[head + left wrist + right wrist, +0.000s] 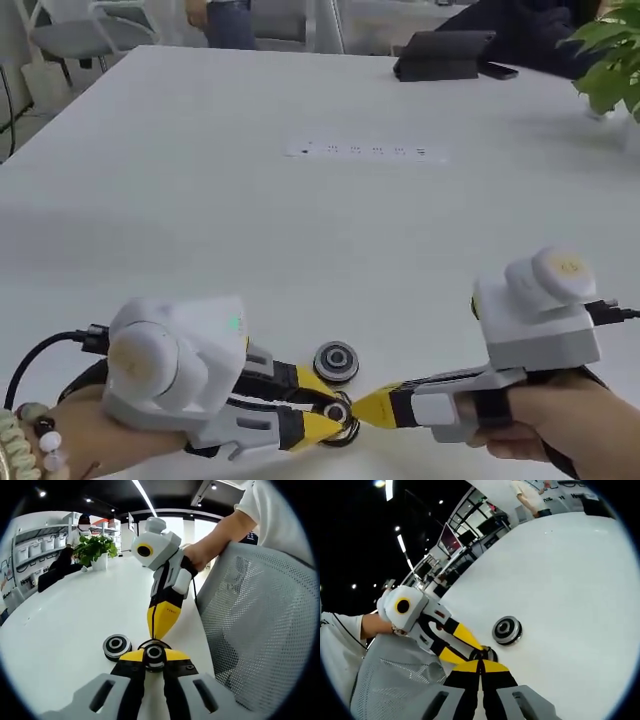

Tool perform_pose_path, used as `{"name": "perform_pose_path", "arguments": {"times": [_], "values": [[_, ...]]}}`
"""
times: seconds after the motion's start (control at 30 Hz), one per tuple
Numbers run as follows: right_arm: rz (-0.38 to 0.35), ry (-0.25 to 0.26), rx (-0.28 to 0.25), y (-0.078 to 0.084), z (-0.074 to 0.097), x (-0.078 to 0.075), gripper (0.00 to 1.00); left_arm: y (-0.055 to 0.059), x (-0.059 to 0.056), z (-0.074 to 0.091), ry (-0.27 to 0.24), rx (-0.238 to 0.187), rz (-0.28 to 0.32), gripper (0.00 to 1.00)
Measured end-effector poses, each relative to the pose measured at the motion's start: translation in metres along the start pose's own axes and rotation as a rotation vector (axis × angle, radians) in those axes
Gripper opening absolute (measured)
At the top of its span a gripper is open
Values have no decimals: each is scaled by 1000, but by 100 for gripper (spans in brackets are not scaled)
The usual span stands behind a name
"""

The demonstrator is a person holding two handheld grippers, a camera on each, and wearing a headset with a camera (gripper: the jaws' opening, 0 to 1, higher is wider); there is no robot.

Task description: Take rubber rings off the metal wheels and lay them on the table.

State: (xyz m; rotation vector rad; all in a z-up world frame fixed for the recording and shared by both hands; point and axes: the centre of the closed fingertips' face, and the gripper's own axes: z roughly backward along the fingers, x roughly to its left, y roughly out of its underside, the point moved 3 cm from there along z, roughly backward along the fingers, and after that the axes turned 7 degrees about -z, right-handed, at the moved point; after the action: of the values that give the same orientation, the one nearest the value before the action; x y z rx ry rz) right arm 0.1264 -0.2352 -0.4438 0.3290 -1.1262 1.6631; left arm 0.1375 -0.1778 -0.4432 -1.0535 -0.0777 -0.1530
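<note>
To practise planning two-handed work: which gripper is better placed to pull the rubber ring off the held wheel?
Right, probably. The left gripper clamps the wheel from both sides, steadying it; the right gripper has closed tips at its rim.

White table [200, 200] carries a metal wheel [336, 361], a socket strip [366, 151] and a far dark case [445, 55]
</note>
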Motion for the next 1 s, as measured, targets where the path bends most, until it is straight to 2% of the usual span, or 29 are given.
{"name": "perform_pose_path", "arguments": {"times": [0.23,0.47,0.53,0.57,0.6,0.67,0.8,1.0], "values": [[-1,-3,-4,-2,1,1,0,1,0,2,-3,-1,-4,7],[23,-34,-10,-4,0,10,0,0,-1,0,-4,-16,-8,7],[27,-63,-11,-4,0,14,0,0,-1,0,-2,-18,-7,7],[-5,-127,-58,-11,1,25,0,0,-1,0,-2,-18,-7,7],[-9,-126,-56,-13,3,25,0,0,-1,0,-3,-19,-7,7],[57,-63,-31,-11,1,17,0,0,-1,0,-3,-20,0,7],[66,-26,18,1,-2,9,0,-1,-1,0,-3,-17,1,7],[67,-16,17,-1,-2,7,0,-3,0,-2,3,10,22,8]]}}
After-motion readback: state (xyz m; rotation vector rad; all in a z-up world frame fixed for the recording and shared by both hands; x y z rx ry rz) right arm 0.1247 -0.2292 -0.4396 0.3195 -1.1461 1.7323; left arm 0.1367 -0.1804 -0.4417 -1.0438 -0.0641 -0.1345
